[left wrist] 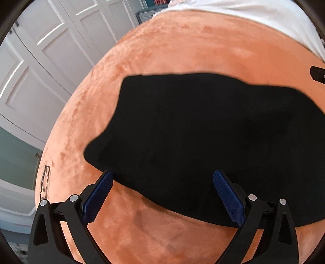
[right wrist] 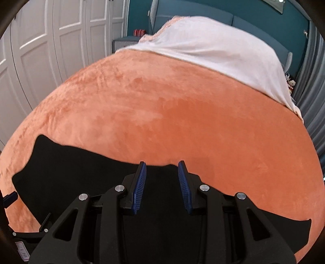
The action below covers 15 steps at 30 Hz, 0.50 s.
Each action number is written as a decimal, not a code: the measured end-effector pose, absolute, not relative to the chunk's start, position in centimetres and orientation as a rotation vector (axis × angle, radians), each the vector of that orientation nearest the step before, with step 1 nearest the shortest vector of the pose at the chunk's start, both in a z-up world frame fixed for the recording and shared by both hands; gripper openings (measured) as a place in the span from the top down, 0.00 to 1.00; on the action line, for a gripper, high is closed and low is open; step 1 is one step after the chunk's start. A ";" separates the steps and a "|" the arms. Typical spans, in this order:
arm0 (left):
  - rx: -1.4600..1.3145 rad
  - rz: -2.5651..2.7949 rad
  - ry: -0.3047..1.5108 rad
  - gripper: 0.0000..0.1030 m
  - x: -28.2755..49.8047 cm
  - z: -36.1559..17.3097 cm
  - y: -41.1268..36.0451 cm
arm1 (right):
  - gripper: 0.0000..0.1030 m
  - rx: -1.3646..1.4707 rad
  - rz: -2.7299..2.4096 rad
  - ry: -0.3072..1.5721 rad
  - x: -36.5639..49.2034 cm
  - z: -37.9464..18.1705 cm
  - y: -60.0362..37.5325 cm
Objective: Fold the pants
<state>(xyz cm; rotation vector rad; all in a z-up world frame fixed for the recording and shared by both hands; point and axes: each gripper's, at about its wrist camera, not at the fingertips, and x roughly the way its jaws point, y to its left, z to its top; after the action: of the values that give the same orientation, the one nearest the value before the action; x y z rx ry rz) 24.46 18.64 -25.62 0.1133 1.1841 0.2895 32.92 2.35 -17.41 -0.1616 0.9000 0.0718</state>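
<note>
1. A pair of black pants (left wrist: 203,132) is seen spread flat on an orange plush blanket (left wrist: 182,50) that covers a bed.
2. In the left wrist view the pants are laid across the middle and right of the frame, with one pointed corner reaching toward the left and a faint line of stitching running down the cloth.
3. The left gripper (left wrist: 162,180) is held above the near edge of the pants with its jaws set wide apart; nothing is gripped between its blue ribbed pads (left wrist: 227,195).
4. The left pad is seen over bare blanket just beside the edge of the pants, and the right pad over the black cloth; whether either touches the fabric cannot be told.
5. In the right wrist view the pants (right wrist: 81,172) are seen along the lower part of the frame, under and to either side of the gripper.
6. The right gripper (right wrist: 162,168) is held with its jaws at a narrow gap, and no cloth is seen pinched between them; the far edge of the pants lies just behind the tips.
7. A white sheet (right wrist: 213,50) is laid over the far end of the bed, beyond the blanket.
8. White panelled wardrobe doors (right wrist: 50,40) are seen to the left, and a teal wall (right wrist: 223,12) behind the bed.
</note>
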 end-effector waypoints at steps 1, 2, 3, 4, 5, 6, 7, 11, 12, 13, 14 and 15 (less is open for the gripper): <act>0.117 0.296 1.196 0.05 24.6 -26.0 18.7 | 0.69 -0.170 0.074 0.916 33.3 -18.2 2.4; 0.123 0.302 1.205 0.05 24.7 -26.5 18.8 | 0.69 -0.178 0.083 0.945 33.9 -19.5 2.5; 0.123 0.301 1.206 0.05 24.6 -26.8 18.8 | 0.69 -0.183 0.098 0.985 34.6 -21.0 2.8; 0.125 0.302 1.205 0.05 24.6 -27.0 18.8 | 0.69 -0.184 0.116 1.030 35.5 -22.9 3.0; 0.126 0.300 1.203 0.05 24.6 -27.1 18.8 | 0.69 -0.187 0.128 1.064 36.1 -24.3 3.3; 0.131 0.297 1.201 0.05 24.6 -27.2 18.8 | 0.69 -0.196 0.135 1.095 36.9 -25.7 3.6; 0.135 0.296 1.200 0.05 24.7 -27.3 18.8 | 0.69 -0.207 0.135 1.095 37.6 -26.6 3.8; 0.127 0.285 1.203 0.05 24.7 -27.6 18.9 | 0.69 -0.171 0.146 1.053 39.8 -25.5 4.2; 0.120 0.283 1.205 0.05 24.8 -27.6 19.0 | 0.69 -0.165 0.142 1.021 39.7 -25.1 4.1; 0.118 0.281 1.209 0.05 24.8 -27.7 19.0 | 0.68 -0.191 0.120 1.020 39.7 -25.5 3.9; 0.120 0.282 1.213 0.05 24.8 -27.6 19.0 | 0.69 -0.201 0.146 1.087 39.9 -27.0 3.2; 0.123 0.284 1.213 0.05 24.7 -27.3 19.0 | 0.70 -0.157 0.173 1.076 39.4 -26.8 2.4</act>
<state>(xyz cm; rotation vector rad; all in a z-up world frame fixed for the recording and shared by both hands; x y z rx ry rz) 24.75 18.99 -27.34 0.1228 1.2134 0.2835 39.41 2.43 -26.77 -0.1573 1.0759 0.1731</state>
